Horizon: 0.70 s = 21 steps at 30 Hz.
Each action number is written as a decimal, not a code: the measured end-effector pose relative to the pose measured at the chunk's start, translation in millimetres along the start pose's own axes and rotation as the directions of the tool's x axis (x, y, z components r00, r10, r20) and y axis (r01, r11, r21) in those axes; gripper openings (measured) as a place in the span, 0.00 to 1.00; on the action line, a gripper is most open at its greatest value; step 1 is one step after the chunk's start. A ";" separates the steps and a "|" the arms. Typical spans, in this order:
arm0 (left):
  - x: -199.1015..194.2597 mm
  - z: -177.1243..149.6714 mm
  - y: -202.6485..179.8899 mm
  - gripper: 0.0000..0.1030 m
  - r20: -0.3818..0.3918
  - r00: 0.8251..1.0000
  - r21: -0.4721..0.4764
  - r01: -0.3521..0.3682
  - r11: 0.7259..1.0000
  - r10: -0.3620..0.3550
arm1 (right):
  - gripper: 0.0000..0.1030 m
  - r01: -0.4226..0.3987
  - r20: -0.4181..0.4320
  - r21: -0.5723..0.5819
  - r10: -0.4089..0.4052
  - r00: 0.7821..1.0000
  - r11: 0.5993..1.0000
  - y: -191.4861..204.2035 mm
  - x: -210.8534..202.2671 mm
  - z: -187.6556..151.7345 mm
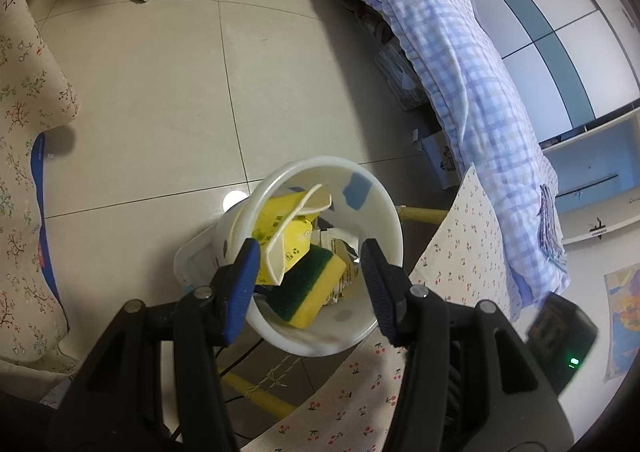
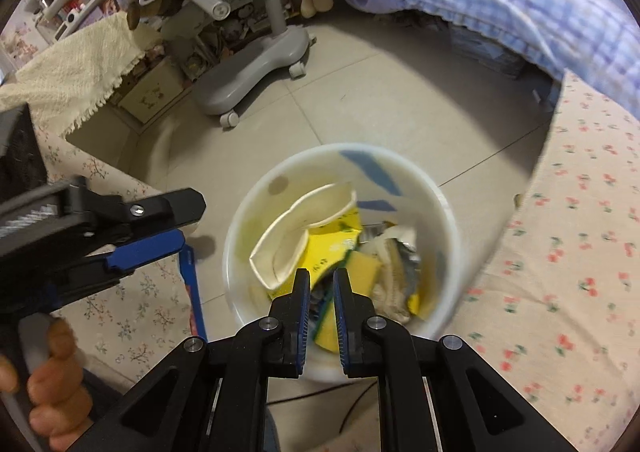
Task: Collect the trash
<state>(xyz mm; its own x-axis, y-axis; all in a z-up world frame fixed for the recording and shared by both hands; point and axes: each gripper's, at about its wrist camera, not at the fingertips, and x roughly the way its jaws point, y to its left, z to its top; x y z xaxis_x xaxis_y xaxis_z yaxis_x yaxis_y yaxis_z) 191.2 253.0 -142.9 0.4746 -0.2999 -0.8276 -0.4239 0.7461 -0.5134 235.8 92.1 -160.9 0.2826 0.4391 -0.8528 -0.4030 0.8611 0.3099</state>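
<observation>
Right wrist only: hand (image 2: 48, 384) gripping handle.

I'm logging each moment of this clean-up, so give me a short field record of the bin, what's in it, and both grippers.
bin: white round bin on the tiled floor, upright, no lid
contents: yellow-and-green sponge, yellow packaging, a crushed white paper cup, crumpled wrappers
left gripper: jaws apart over the bin's mouth, nothing between the pads
right gripper: jaws nearly together above the bin, a narrow gap, nothing held
surroundings: floral cloth beside the bin, checked bedding behind
</observation>
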 end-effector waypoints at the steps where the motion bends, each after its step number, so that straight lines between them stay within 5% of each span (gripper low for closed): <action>1: -0.8 -2.3 -1.8 0.52 0.004 1.000 0.010 -0.010 1.000 0.010 | 0.16 0.000 0.007 -0.001 0.000 1.000 1.000 -1.6 -6.2 -2.0; 3: -6.3 -8.4 -3.6 0.52 0.016 0.999 0.037 -0.037 0.999 0.036 | 0.23 0.002 0.026 -0.004 -0.002 1.000 1.000 -3.8 -18.5 -9.1; 7: -26.0 -30.0 -12.7 0.56 0.058 0.991 0.124 -0.128 0.984 0.121 | 0.53 0.011 0.074 -0.013 -0.010 0.997 1.000 -6.6 -50.9 -29.4; 11: -65.5 -66.6 -13.3 0.80 0.172 0.969 0.175 -0.206 0.963 0.176 | 0.56 0.028 0.122 -0.021 -0.026 0.992 0.999 -2.4 -90.1 -66.1; 16: -115.5 -121.6 -24.0 0.80 0.226 0.959 0.260 -0.228 0.938 0.171 | 0.71 0.068 0.225 -0.028 -0.060 0.973 0.997 12.4 -157.3 -101.5; 21: -173.0 -170.1 -53.8 0.95 0.359 0.918 0.377 -0.310 0.873 0.171 | 0.78 0.098 0.292 -0.082 -0.070 0.954 0.992 35.4 -218.7 -129.2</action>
<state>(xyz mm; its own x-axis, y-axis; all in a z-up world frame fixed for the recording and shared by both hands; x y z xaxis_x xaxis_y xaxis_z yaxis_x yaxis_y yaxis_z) 0.6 163.6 -10.7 0.6401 0.0657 -0.7654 -0.2260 0.9683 -0.1060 47.2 -6.5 -17.7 0.5523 0.4331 -0.7123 -0.4433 0.8762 0.1890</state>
